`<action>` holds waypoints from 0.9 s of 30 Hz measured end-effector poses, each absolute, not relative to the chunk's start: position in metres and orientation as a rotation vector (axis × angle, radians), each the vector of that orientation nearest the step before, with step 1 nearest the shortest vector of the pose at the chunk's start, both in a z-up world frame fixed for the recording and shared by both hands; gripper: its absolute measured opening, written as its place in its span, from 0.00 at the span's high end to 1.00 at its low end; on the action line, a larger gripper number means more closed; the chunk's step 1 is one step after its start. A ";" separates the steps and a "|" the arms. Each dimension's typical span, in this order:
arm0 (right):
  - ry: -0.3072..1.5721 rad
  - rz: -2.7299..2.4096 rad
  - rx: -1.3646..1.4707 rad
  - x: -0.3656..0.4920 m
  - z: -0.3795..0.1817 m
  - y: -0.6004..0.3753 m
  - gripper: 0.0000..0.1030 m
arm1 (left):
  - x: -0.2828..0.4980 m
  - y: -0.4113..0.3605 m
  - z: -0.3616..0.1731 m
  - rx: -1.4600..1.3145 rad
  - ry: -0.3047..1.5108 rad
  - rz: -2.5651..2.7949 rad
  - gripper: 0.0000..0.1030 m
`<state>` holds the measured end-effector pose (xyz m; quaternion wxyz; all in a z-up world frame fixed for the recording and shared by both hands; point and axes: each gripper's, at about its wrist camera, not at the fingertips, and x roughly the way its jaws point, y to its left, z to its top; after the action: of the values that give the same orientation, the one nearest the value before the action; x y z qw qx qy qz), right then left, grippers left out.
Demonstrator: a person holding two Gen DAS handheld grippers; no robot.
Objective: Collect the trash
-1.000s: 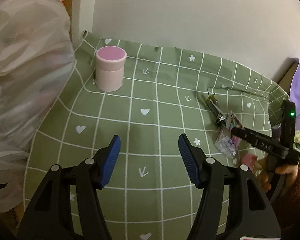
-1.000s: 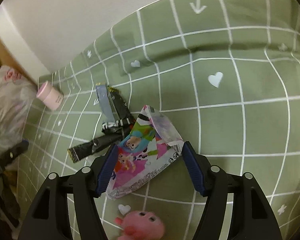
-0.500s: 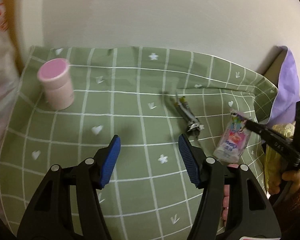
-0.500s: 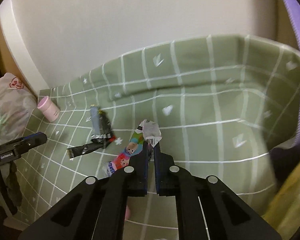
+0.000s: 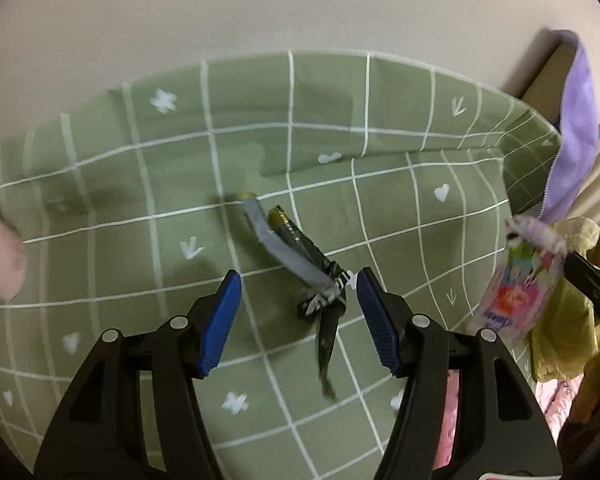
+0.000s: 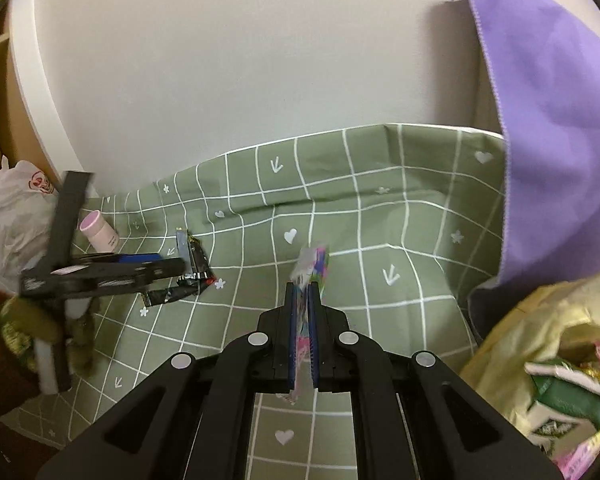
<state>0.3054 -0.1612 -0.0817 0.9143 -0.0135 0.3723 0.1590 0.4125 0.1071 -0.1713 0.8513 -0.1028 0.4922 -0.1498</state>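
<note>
My right gripper [image 6: 303,304] is shut on a colourful cartoon wrapper [image 6: 311,270] and holds it in the air above the green checked cloth [image 6: 380,240]; the wrapper also shows at the right of the left wrist view [image 5: 516,296]. My left gripper [image 5: 298,320] is open and hovers just over dark and grey wrappers [image 5: 300,264] lying on the cloth, with its blue pads either side of their near end. These wrappers also show in the right wrist view [image 6: 192,268], beside the left gripper [image 6: 100,272].
A yellowish trash bag [image 6: 548,360] holding packets sits at the lower right, under a purple cloth [image 6: 548,120]. A pink jar [image 6: 98,232] and a white plastic bag [image 6: 12,216] stand at the far left. A white wall runs behind the cloth.
My right gripper closed on the cartoon wrapper, lifted it off the cloth and carried it right. My left gripper swung right from the pink jar to over the dark wrappers.
</note>
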 end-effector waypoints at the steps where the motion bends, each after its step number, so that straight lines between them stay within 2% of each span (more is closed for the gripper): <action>1: 0.771 0.326 -0.024 0.303 -0.082 -0.163 0.94 | 0.415 0.104 -0.174 -0.215 1.047 -0.316 0.45; 3: 0.779 0.327 -0.027 0.300 -0.084 -0.165 0.94 | 0.415 0.097 -0.179 -0.193 1.050 -0.311 0.48; 5: 0.786 0.330 -0.028 0.297 -0.086 -0.168 0.93 | 0.411 0.091 -0.181 -0.165 1.047 -0.304 0.69; 10: 0.819 0.352 -0.035 0.296 -0.099 -0.168 0.93 | 0.395 0.091 -0.180 -0.193 1.031 -0.306 0.84; 13: 0.837 0.355 -0.036 0.298 -0.114 -0.163 0.92 | 0.377 0.098 -0.178 -0.222 1.022 -0.288 0.85; 14: 0.846 0.352 -0.038 0.300 -0.118 -0.161 0.88 | 0.372 0.101 -0.178 -0.233 1.023 -0.281 0.85; 15: 0.850 0.349 -0.041 0.302 -0.122 -0.160 0.74 | 0.365 0.106 -0.177 -0.243 1.023 -0.271 0.85; 16: 0.849 0.350 -0.041 0.304 -0.126 -0.158 0.64 | 0.359 0.109 -0.178 -0.252 1.024 -0.263 0.85; 17: 0.842 0.348 -0.032 0.305 -0.129 -0.157 0.47 | 0.354 0.112 -0.178 -0.258 1.025 -0.258 0.85; 18: 0.835 0.344 -0.027 0.306 -0.130 -0.157 0.44 | 0.350 0.115 -0.177 -0.266 1.027 -0.255 0.85; 21: 0.843 0.302 -0.010 0.313 -0.140 -0.157 0.44 | 0.336 0.122 -0.175 -0.288 1.026 -0.246 0.83; 23: 0.890 0.281 -0.003 0.321 -0.153 -0.158 0.43 | 0.328 0.131 -0.174 -0.296 1.019 -0.226 0.71; 25: 0.947 0.285 -0.004 0.327 -0.166 -0.157 0.43 | 0.323 0.140 -0.175 -0.307 1.013 -0.209 0.69; 26: 0.980 0.299 0.002 0.330 -0.171 -0.156 0.46 | 0.319 0.144 -0.175 -0.310 1.012 -0.201 0.69; 27: 0.985 0.311 0.015 0.330 -0.173 -0.156 0.58 | 0.317 0.147 -0.175 -0.311 1.011 -0.193 0.68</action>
<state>0.3305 -0.1558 -0.1734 0.8695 0.0071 0.4710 0.1489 0.3166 0.1474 -0.1747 0.8590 -0.1483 0.4814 -0.0920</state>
